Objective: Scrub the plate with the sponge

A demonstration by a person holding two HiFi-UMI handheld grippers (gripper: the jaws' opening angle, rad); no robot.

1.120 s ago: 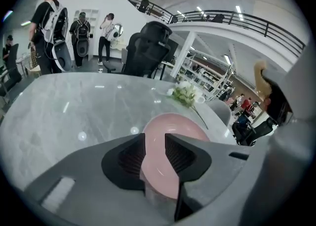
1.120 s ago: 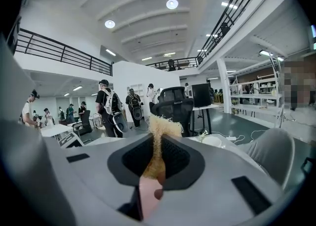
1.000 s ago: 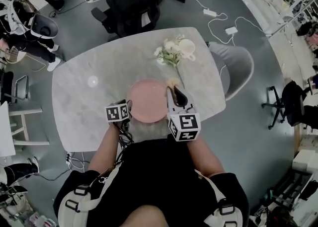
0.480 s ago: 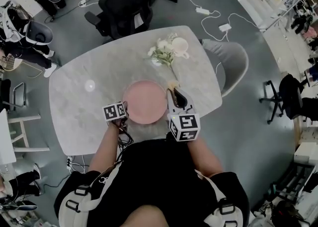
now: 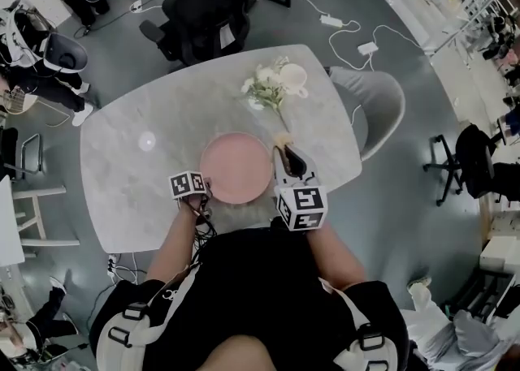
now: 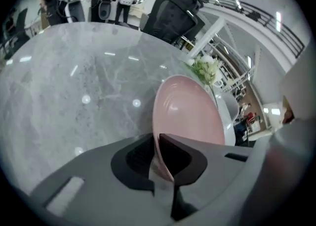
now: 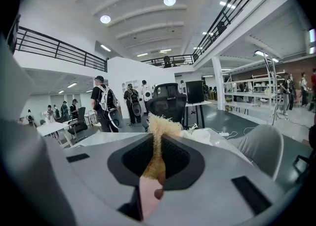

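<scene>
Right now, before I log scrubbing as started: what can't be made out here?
Left gripper view: the plate's near rim is hidden between the left gripper's jaws, which have just been closing on it.
Head view: the sponge shows only a tip past the right gripper.
Right gripper view: pink strip under the sponge, mostly covered by the jaws: plate or sponge part, unclear.

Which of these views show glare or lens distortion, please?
Head view: fisheye curves the marble table; one lamp glint on it. Left gripper view: several glints on the table, black corners, plate sharp. Right gripper view: bright ceiling lamps, bowed railings, sponge very close.
</scene>
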